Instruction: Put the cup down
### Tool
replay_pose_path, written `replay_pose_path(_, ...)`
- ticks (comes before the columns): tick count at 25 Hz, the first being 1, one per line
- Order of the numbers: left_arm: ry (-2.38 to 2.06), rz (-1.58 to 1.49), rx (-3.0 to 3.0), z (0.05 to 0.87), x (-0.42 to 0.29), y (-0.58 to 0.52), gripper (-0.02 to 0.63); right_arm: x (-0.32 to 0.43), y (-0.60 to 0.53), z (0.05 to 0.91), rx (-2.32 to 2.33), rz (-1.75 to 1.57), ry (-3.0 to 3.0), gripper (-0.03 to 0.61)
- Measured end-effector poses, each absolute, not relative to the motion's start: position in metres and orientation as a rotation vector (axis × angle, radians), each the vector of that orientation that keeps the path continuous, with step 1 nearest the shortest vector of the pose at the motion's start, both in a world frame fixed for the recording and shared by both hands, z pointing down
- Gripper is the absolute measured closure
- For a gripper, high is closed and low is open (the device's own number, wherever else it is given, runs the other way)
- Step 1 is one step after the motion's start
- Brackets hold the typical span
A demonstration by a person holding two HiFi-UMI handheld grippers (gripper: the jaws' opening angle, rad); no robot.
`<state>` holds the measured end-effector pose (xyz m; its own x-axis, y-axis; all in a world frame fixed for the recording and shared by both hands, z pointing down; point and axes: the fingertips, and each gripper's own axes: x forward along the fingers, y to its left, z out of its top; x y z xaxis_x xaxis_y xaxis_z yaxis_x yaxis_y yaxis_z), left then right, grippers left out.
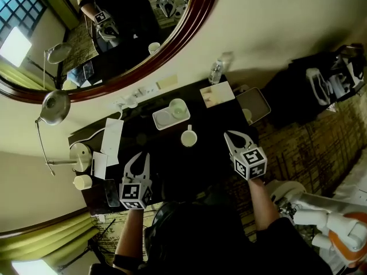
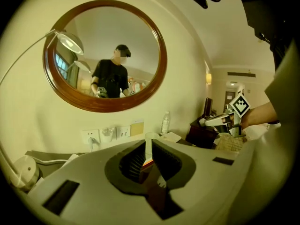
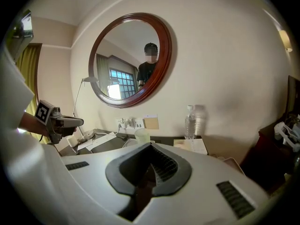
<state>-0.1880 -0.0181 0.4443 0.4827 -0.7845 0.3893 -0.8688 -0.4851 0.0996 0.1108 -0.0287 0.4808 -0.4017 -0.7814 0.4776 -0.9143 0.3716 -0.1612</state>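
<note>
A white cup (image 1: 188, 137) stands upright on the dark desk (image 1: 209, 153), apart from both grippers. My left gripper (image 1: 139, 156) hovers over the desk's near left part, to the left of the cup and nearer me; its jaws are shut with nothing in them (image 2: 148, 143). My right gripper (image 1: 230, 135) is to the right of the cup, a short way from it, also shut and empty (image 3: 151, 146). Behind the cup, a white tray (image 1: 163, 119) carries a pale glass (image 1: 178, 109), which also shows as a glass (image 3: 142, 135) just over the right jaws.
A water bottle (image 1: 215, 71) and a notepad (image 1: 217, 94) sit at the desk's far right. Papers (image 1: 112, 136), a desk lamp (image 1: 54, 106) and a small yellowish cup (image 1: 82, 181) are at the left. A round mirror (image 1: 114, 39) hangs on the wall. A dark cabinet (image 1: 298, 85) stands at the right.
</note>
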Motion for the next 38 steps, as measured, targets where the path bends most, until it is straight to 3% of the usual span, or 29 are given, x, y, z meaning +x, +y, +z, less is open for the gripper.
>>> replay_pose_path(1,-1.375,0.430,2.453,0.445,-0.182,-0.018,0.565,0.111,-0.026,0.481,1.493,0.588,-2.312,0.578)
replay_pose_path(5,-1.178,0.519,2.525,0.468,-0.154,-0.014,0.367,0.118,-0.017,0.487,1.515,0.610,-2.302,0.578)
replay_pose_path(10,-0.935,0.654,2.561,0.496,-0.108,-0.010,0.214,0.128,-0.002,0.499,1.550,0.637,-2.267,0.578)
replay_pose_path(13,-0.829,0.706,2.593,0.514,-0.086,-0.014,0.156,0.129,0.004,0.507,1.554,0.642,-2.252,0.578)
replay_pose_path(20,-0.726,0.812,2.598,0.559,-0.045,-0.031,0.077,0.131,0.013,0.531,1.568,0.675,-2.212,0.577)
replay_pose_path(29,-0.619,1.089,2.499,0.632,-0.014,-0.049,0.077,0.116,0.008,0.557,1.526,0.706,-2.208,0.578)
replay_pose_path(38,-0.569,1.146,2.490,0.660,0.008,-0.055,0.078,0.119,0.012,0.590,1.511,0.760,-2.181,0.577)
